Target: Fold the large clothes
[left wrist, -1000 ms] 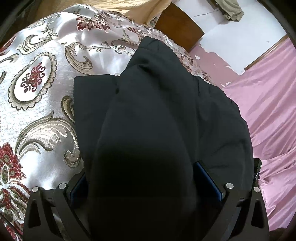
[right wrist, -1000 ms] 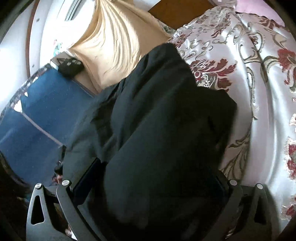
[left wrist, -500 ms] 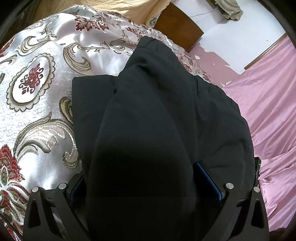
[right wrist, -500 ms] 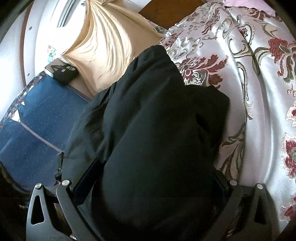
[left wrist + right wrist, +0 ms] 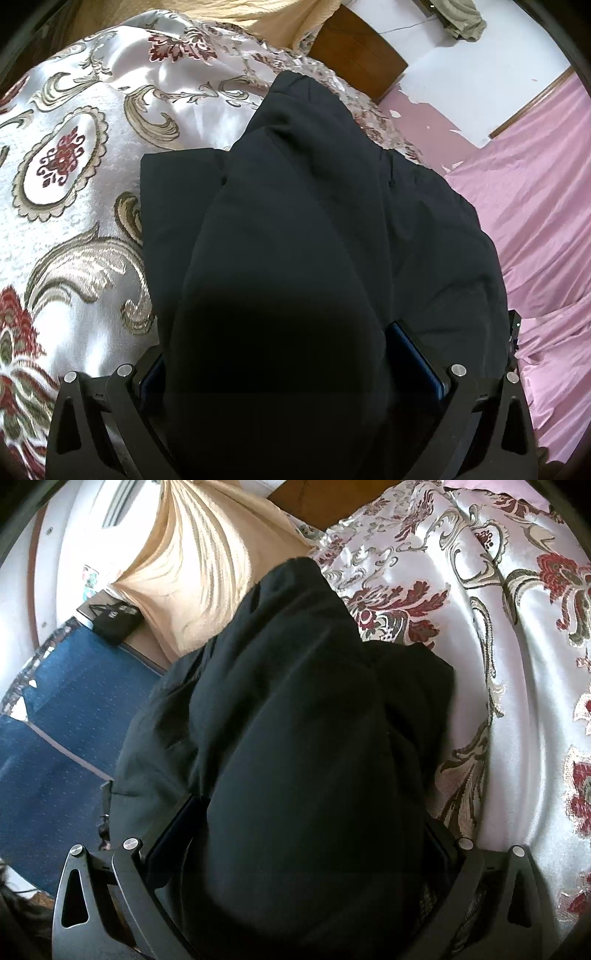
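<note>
A large black garment (image 5: 295, 229) lies bunched on a floral satin bedspread (image 5: 74, 192). A thick fold of it fills the space between the fingers of my left gripper (image 5: 280, 354), which is shut on the cloth; the blue pads show at both sides. In the right wrist view the same black garment (image 5: 306, 738) bulges up between the fingers of my right gripper (image 5: 306, 834), shut on another fold. Both fingertips are hidden under the fabric. The garment's far end reaches toward a wooden headboard (image 5: 358, 51).
A cream pillow or cover (image 5: 207, 565) lies at the bed's head. Pink sheeting (image 5: 535, 206) covers the area to the right of the bed. A blue carpeted floor (image 5: 62, 716) and a dark small box (image 5: 114, 620) lie beside the bed.
The right gripper's view has swung slightly, showing more bedspread and pillow. The garment stays gripped in both; the left view is almost unchanged.
</note>
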`<action>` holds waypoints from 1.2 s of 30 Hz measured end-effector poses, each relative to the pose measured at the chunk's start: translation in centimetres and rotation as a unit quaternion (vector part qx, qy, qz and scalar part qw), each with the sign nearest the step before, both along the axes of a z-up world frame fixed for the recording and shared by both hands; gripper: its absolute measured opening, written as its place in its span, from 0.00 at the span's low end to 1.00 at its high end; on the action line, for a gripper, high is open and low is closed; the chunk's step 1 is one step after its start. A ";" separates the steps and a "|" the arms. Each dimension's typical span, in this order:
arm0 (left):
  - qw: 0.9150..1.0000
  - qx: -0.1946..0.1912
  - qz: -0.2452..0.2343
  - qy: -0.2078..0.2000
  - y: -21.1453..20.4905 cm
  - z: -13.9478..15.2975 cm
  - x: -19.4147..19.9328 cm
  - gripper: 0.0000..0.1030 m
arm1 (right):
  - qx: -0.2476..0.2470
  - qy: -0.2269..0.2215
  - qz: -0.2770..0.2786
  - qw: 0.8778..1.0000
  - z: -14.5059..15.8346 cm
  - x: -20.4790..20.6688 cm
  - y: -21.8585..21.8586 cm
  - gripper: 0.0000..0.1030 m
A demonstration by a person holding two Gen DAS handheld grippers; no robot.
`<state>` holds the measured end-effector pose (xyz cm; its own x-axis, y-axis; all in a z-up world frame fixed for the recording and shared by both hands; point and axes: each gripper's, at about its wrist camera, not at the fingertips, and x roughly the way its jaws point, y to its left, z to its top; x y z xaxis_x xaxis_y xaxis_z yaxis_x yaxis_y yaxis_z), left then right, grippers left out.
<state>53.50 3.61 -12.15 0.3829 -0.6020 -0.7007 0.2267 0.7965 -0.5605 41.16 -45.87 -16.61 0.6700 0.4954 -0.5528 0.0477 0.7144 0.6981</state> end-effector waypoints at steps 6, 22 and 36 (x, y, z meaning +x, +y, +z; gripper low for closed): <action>0.999 0.039 0.007 0.015 -1.0 1.7 -0.5 0.70 | -0.050 0.058 -0.006 0.997 1.5 1.2 1.6 0.98; 0.976 0.206 0.039 -0.054 -6.3 10.9 -4.9 0.18 | -0.049 0.010 -0.064 0.997 8.8 -2.4 3.2 0.24; 0.972 0.206 0.049 -0.103 -3.2 19.2 -13.4 0.17 | -0.042 -0.049 -0.015 0.998 16.2 -9.7 6.6 0.21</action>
